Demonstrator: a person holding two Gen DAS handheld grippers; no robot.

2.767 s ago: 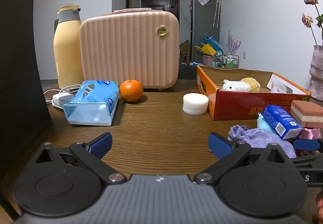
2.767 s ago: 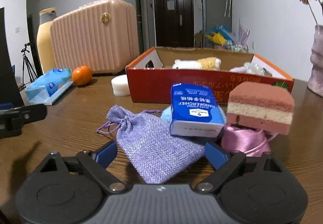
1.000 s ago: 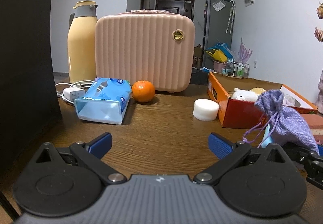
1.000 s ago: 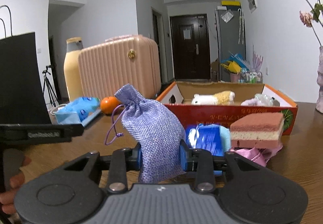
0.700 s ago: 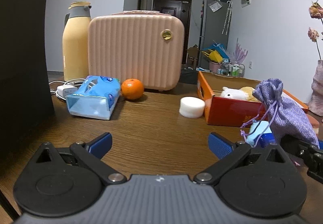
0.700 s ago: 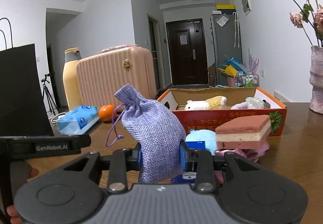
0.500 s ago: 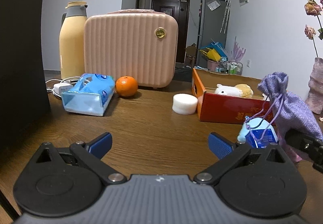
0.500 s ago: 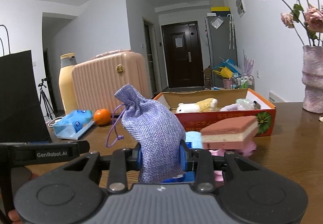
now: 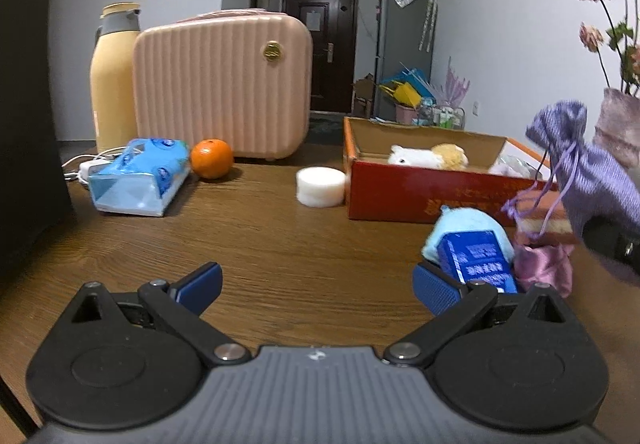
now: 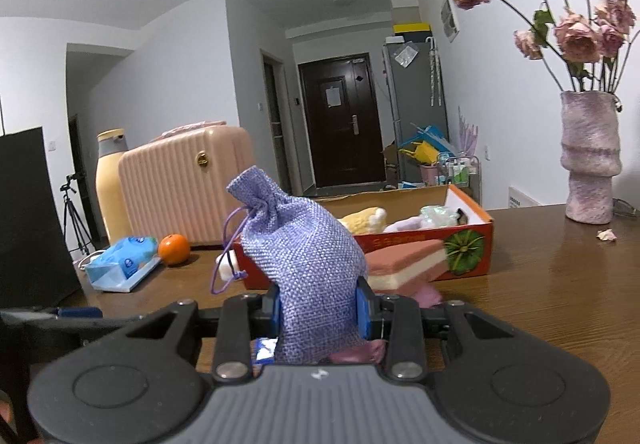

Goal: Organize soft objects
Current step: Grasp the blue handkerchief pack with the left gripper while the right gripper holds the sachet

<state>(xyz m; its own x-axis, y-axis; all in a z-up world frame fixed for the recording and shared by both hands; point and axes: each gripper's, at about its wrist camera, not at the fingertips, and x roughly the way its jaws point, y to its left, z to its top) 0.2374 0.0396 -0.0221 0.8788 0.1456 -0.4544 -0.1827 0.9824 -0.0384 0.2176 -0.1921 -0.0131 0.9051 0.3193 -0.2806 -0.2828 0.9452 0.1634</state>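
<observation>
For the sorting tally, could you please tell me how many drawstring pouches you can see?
2: the lavender burlap pouch in the right claw, and a pink satin pouch under the layered sponge. Others may be hidden.

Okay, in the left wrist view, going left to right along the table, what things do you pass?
Yellow thermos → blue tissue pack → orange → white round sponge → red cardboard box → purple drawstring pouch, held up at the far right.

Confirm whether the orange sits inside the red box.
No, the orange rests on the table, left of the red box.
</observation>
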